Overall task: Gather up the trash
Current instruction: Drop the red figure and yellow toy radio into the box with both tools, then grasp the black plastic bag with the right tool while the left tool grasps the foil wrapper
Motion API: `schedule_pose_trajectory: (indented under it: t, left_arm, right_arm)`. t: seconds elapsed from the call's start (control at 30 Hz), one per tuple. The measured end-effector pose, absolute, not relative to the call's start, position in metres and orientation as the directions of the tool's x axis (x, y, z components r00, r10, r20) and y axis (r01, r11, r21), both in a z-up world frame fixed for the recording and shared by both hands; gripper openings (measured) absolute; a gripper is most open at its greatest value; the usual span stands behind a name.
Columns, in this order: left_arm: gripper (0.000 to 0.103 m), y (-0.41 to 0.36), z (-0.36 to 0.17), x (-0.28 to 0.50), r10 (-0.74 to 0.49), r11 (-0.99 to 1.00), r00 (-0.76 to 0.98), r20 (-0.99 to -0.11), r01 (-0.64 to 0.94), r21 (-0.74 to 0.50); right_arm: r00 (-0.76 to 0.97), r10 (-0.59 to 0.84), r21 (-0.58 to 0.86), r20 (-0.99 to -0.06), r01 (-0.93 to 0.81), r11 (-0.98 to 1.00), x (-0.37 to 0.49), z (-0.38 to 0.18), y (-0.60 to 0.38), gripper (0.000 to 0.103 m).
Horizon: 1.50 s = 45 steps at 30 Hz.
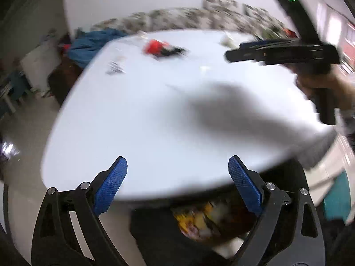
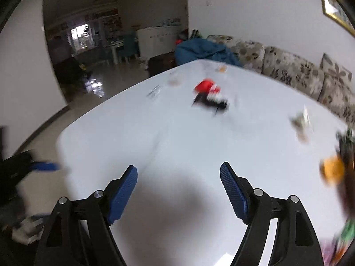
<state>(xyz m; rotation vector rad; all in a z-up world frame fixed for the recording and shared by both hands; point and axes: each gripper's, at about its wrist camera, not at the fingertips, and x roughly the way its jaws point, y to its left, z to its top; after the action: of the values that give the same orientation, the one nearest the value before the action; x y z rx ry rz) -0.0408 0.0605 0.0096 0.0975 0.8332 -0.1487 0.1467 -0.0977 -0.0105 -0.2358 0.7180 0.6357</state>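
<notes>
While both fisheye views look across the same glossy white tabletop (image 1: 137, 119), each catches things the other misses. From the left wrist, the left hand-held gripper (image 1: 177, 166) has its blue ribbed pads spread wide with nothing between them, poised over the near rim of the tabletop; below that rim sits a dark bin (image 1: 159, 232) holding crumpled yellow and white wrappers (image 1: 199, 219), which only this view shows. The same view takes in the right hand-held gripper (image 1: 233, 55) from the side, a blurred black body held by a hand (image 1: 319, 82) above the right part of the tabletop, casting a broad grey shadow on it. From the right wrist, the right hand-held gripper (image 2: 178, 175) also has its blue pads well apart and empty over bare tabletop, and the left hand-held gripper appears only as a smeared black shape with a blue tip at the left edge. Trash still on the tabletop lies toward the far side: a red and black crumpled packet (image 1: 163, 48) near the middle, seen in both views, a small grey printed wrapper (image 1: 115, 67) to its left, and a pale scrap (image 1: 226, 40) toward the far right. Only the right wrist view shows a blurred orange object (image 2: 332, 170) and dark clutter at its right edge, too smeared to identify. A floral patterned sofa (image 2: 295, 71) with a heaped blue cloth (image 2: 204, 48) runs behind the tabletop.
</notes>
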Motion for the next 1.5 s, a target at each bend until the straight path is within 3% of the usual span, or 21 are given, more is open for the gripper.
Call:
schedule_pose_trajectory:
  t: [0.2,0.33,0.4,0.43,0.53,0.7,0.77,0.83,1.13,1.5]
  left_arm:
    - [0.09,0.102,0.009,0.04,-0.015,0.999,0.673,-0.74,0.047,0.023]
    - [0.09,0.122,0.003,0.095,0.022,0.999,0.668,-0.744,0.015,0.043]
    - [0.09,0.128,-0.001,0.116,0.017,0.999,0.672,-0.74,0.023,0.044]
    - [0.09,0.131,-0.003,0.131,0.023,0.999,0.674,-0.738,0.019,0.049]
    - [0.09,0.141,-0.007,0.168,0.033,0.999,0.674,-0.738,-0.016,0.03]
    - [0.09,0.15,-0.028,0.233,0.071,0.994,0.629,-0.774,-0.111,0.001]
    - [0.072,0.152,-0.039,0.25,0.082,0.991,0.602,-0.794,-0.137,-0.002]
    - [0.036,0.15,-0.036,0.248,0.067,0.99,0.616,-0.785,-0.141,-0.025]
    - [0.032,0.113,-0.023,0.181,0.051,0.995,0.619,-0.784,-0.095,-0.01]
    - [0.033,0.045,0.02,0.022,0.036,0.996,0.737,-0.675,0.027,0.082]
  right_arm:
    - [0.555,0.374,-0.095,-0.743,-0.641,0.761,0.286,-0.046,-0.032,0.076]
    - [0.494,0.378,-0.084,-0.783,-0.687,0.722,0.331,-0.066,-0.013,0.073]
    - [0.451,0.402,-0.046,-0.797,-0.709,0.703,0.342,-0.074,-0.012,0.053]
    - [0.425,0.418,-0.012,-0.803,-0.713,0.701,0.346,-0.076,-0.014,0.034]
    - [0.411,0.437,0.033,-0.8,-0.697,0.716,0.342,-0.077,-0.024,0.02]
    - [0.388,0.45,0.086,-0.805,-0.673,0.735,0.318,-0.075,-0.051,0.019]
    - [0.374,0.461,0.112,-0.805,-0.667,0.736,0.306,-0.076,-0.065,0.019]
    - [0.37,0.462,0.12,-0.806,-0.662,0.74,0.292,-0.074,-0.076,0.019]
    - [0.383,0.47,0.133,-0.795,-0.646,0.752,0.218,-0.061,-0.111,0.019]
    - [0.37,0.581,0.204,-0.725,-0.69,0.695,0.012,-0.038,-0.156,0.019]
